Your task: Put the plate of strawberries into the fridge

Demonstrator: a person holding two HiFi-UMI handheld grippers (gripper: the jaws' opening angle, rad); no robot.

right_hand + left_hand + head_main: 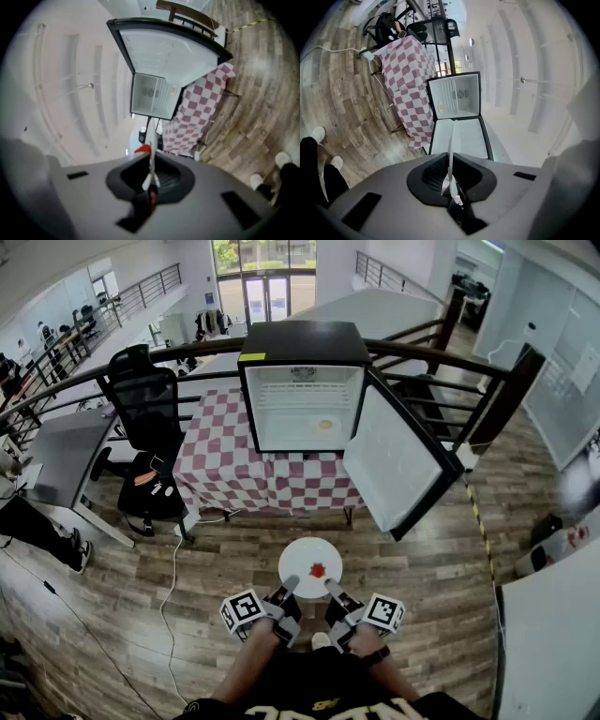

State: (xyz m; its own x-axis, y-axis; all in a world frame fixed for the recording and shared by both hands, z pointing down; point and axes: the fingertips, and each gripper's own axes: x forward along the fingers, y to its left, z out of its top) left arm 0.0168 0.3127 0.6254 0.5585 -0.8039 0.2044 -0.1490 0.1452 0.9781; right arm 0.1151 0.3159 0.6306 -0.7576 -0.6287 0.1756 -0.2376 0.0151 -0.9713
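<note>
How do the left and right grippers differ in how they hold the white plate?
The left gripper clamps the round white plate at its near-left rim; the right gripper clamps its near-right rim. The right gripper view shows the red strawberry beside its jaws; the left gripper view doesn't plainly show it. Both are shut on the plate.

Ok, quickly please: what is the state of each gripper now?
Left gripper: closed on the rim of the white plate.
Right gripper: closed on the same plate's rim.
</note>
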